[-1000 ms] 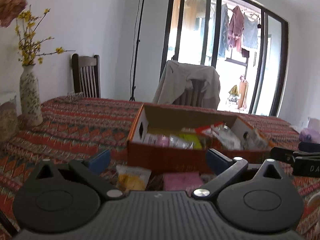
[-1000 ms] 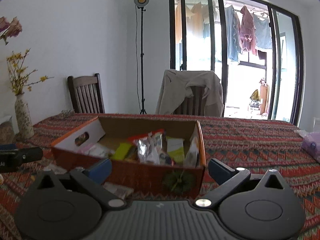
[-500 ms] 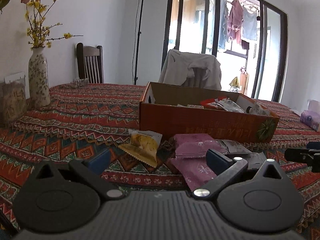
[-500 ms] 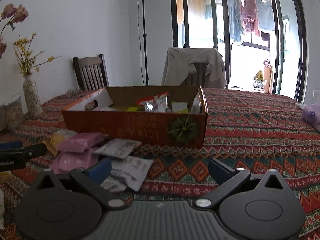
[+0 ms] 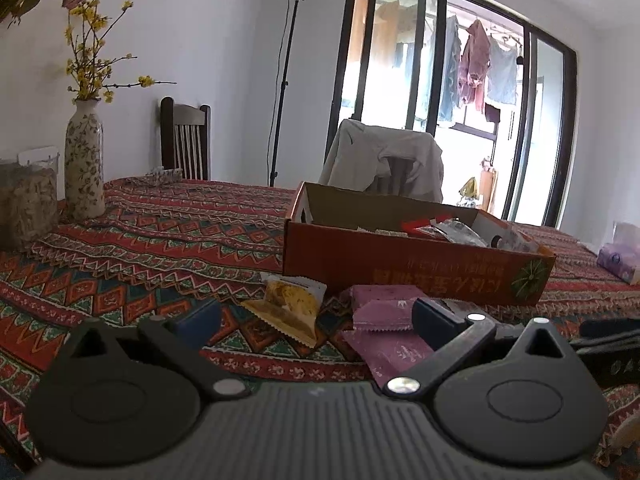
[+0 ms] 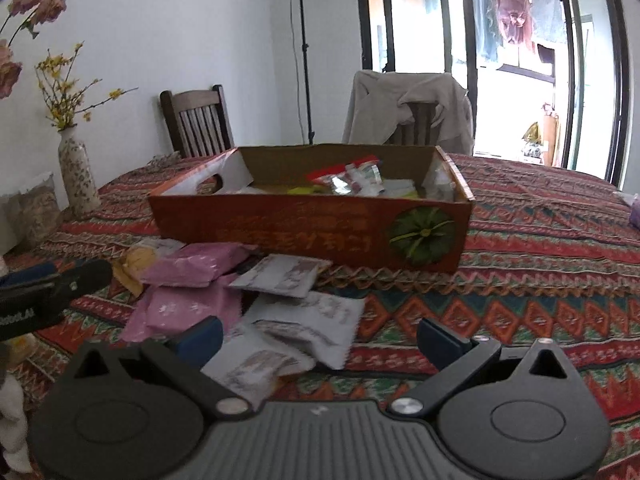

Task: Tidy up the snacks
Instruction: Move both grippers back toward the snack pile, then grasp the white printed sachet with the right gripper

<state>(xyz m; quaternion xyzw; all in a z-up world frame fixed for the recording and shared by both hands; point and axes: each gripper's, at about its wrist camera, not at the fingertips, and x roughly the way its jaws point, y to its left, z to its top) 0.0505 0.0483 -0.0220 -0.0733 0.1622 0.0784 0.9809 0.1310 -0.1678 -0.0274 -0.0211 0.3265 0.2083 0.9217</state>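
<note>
An orange cardboard box point(image 5: 416, 268) point(image 6: 312, 232) with several snack packets inside stands on the patterned tablecloth. In front of it lie loose packets: a yellow one point(image 5: 290, 308) point(image 6: 138, 262), pink ones point(image 5: 384, 304) point(image 6: 192, 268) and white-grey ones point(image 6: 308, 316). My left gripper point(image 5: 316, 318) is open and empty, low over the yellow and pink packets. My right gripper point(image 6: 320, 334) is open and empty, low over the white-grey packets. The left gripper's finger shows at the left edge of the right wrist view point(image 6: 60, 284).
A floral vase point(image 5: 85, 160) point(image 6: 78, 176) and a jar point(image 5: 24, 204) stand at the table's left. Two chairs point(image 6: 196, 120) point(image 5: 384, 160) stand behind the table. A purple tissue pack point(image 5: 618, 258) lies at far right.
Both grippers have dropped lower and pulled back from the box toward the table's front. The loose packets in front of the box have come into view. Both stay open.
</note>
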